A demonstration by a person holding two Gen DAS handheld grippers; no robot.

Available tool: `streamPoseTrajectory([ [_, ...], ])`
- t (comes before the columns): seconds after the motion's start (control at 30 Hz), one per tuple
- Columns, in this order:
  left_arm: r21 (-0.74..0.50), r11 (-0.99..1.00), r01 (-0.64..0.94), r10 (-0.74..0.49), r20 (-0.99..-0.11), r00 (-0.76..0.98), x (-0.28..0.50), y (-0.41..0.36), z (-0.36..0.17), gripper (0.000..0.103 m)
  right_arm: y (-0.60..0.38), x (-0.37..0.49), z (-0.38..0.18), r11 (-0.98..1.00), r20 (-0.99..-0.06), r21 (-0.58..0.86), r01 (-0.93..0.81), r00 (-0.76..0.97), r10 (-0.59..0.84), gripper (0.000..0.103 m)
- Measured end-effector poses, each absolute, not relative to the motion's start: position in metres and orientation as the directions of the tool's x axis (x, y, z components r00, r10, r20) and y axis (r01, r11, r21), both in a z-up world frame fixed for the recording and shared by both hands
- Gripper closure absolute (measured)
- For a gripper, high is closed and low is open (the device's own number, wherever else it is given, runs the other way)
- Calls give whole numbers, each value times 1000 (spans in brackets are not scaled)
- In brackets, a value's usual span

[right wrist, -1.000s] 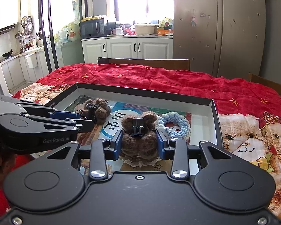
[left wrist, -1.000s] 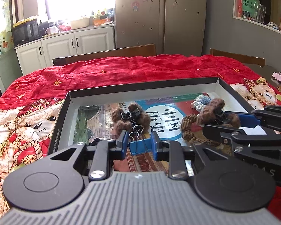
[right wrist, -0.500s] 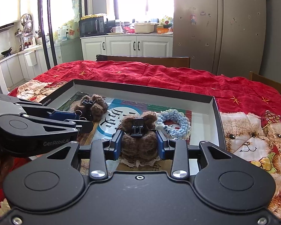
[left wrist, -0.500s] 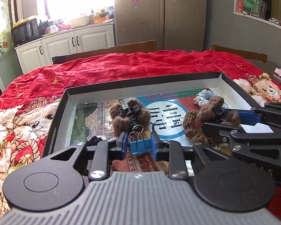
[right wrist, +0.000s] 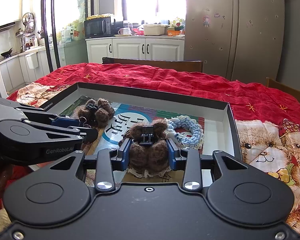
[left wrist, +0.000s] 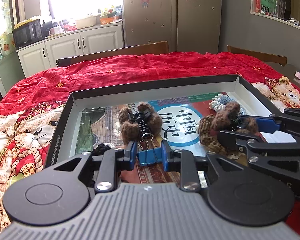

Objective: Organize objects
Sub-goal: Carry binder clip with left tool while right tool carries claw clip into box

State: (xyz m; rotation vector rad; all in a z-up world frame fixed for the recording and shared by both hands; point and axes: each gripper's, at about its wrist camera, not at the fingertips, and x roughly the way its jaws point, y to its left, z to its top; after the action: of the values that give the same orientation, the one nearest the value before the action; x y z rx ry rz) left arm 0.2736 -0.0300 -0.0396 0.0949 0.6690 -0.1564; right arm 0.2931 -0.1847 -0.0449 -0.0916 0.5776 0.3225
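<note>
The two grippers crowd each other over the near side of the tray (left wrist: pixel 62 128), the right gripper (right wrist: pixel 148 153) reaching in just beside the left gripper (left wrist: pixel 148 155). The left one's jaws are clamped on a blue binder clip (left wrist: pixel 149 157), whose wire handles point toward a brown fuzzy hair claw (left wrist: pixel 140 121) lying on the tray floor. The right one's jaws are pressed against the sides of a second brown fuzzy claw (right wrist: pixel 149 150). Behind that lies a blue-and-white crocheted ring (right wrist: pixel 187 129), and a small black knitted piece (left wrist: pixel 103 147) sits near the left fingers. The tray is a shallow black-rimmed box with a printed picture on its floor. It rests on a red bear-print blanket (right wrist: pixel 270 148), with white cabinets (right wrist: pixel 134 49) and a tall fridge (right wrist: pixel 234 30) beyond.
</note>
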Motion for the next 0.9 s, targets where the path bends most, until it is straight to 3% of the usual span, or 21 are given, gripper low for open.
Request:
streamPoseTrajectory([
  [0.9,69,983,171,-94,-613,785,272,-33,-41,68,-182,293,-48,943,-543,-33,-332,798,262,67],
])
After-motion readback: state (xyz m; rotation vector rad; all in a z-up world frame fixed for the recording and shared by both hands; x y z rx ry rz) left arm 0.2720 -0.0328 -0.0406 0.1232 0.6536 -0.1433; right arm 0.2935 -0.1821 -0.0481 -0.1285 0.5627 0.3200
